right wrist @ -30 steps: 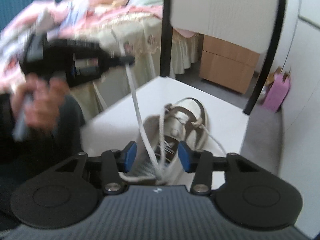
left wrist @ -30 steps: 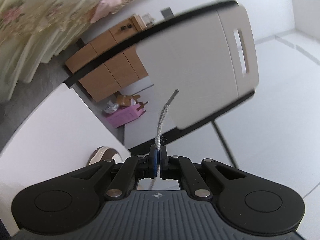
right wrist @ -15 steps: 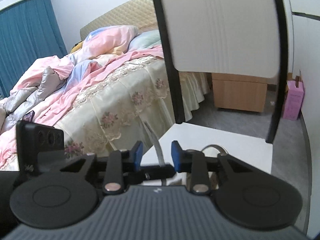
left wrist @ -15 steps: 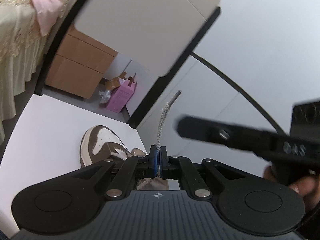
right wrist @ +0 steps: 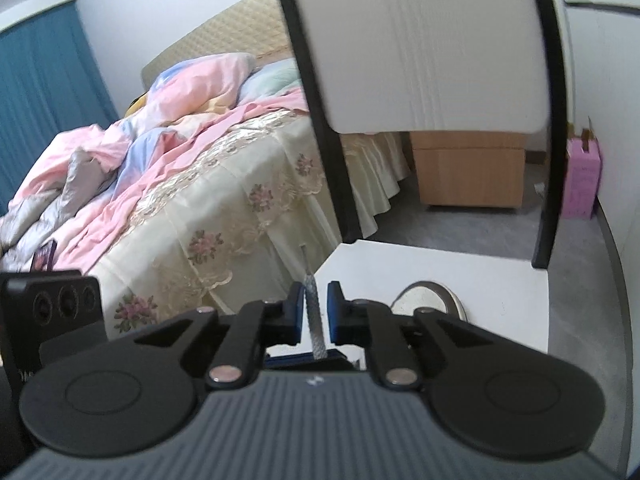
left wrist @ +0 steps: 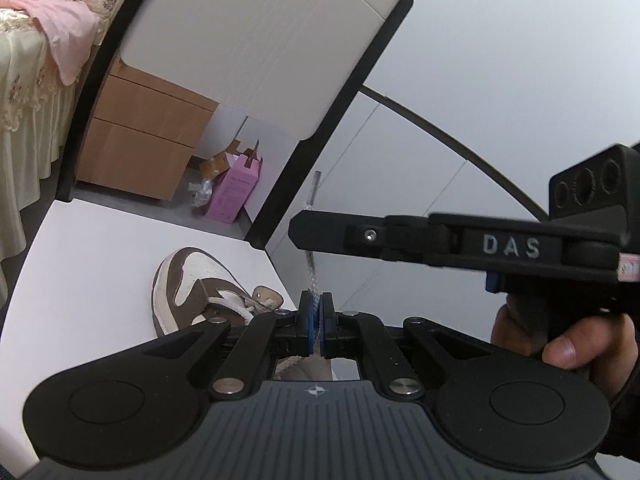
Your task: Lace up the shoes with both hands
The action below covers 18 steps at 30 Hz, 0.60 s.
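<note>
A brown and white shoe (left wrist: 188, 288) lies on the white table (left wrist: 80, 264); in the right wrist view only its toe (right wrist: 428, 300) shows. My left gripper (left wrist: 316, 318) is shut on the grey-white lace (left wrist: 314, 276), whose end stands straight up to a clear tip (left wrist: 317, 184). My right gripper (left wrist: 300, 234), held by a hand (left wrist: 560, 344), reaches in from the right across that lace end. In its own view the right gripper (right wrist: 316, 312) has the lace (right wrist: 313, 312) between its jaws. The jaws are closing, with a thin gap still showing on each side.
A white chair back with a black frame (left wrist: 260, 40) stands just beyond the table. Behind it are a wooden cabinet (left wrist: 140, 140), a pink box (left wrist: 236, 188) on the grey floor, and a bed with pink covers (right wrist: 160, 160) to the left.
The left gripper rolled upright and held still with the lace. The right gripper swung from over the shoe to the raised lace end and its jaws narrowed around it.
</note>
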Motion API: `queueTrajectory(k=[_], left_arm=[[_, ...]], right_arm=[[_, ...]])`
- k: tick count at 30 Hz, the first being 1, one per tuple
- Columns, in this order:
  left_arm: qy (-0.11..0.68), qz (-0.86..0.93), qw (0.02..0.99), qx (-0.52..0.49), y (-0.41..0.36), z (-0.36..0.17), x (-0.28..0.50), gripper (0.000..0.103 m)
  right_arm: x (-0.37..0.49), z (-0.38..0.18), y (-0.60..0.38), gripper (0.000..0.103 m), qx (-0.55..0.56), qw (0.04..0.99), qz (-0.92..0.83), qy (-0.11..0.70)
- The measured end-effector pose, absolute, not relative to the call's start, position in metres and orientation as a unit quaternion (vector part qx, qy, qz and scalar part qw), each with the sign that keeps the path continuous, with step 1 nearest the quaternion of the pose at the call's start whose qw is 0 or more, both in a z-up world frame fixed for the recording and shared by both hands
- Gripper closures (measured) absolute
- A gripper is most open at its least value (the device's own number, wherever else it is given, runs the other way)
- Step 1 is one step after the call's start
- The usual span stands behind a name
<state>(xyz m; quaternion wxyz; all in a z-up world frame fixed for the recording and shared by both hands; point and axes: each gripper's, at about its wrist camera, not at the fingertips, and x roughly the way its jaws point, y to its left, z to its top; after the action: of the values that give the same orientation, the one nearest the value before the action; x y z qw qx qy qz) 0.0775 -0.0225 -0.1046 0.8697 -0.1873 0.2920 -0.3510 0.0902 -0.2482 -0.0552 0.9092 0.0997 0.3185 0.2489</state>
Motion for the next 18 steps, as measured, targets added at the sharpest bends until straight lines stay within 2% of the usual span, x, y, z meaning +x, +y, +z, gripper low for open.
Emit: queueTrajectory(k=[9, 14, 18], left_arm=[[0.294, -0.352, 0.87, -0.182, -0.024, -0.104, 0.078, 0.1], [0.295, -0.352, 0.871, -0.175, -0.027, -0.103, 0.077, 0.1], [0.297, -0.348, 0.872, -0.173, -0.026, -0.103, 0.078, 0.1]], right_arm=[[0.091, -0.063, -0.262, 0.085, 0.152, 0.896, 0.255, 0.33], [0.089, -0.062, -0.264, 0.098, 0.165, 0.897, 0.257, 0.321], [0.088, -0.058, -0.265, 0.099, 0.151, 0.908, 0.24, 0.31]])
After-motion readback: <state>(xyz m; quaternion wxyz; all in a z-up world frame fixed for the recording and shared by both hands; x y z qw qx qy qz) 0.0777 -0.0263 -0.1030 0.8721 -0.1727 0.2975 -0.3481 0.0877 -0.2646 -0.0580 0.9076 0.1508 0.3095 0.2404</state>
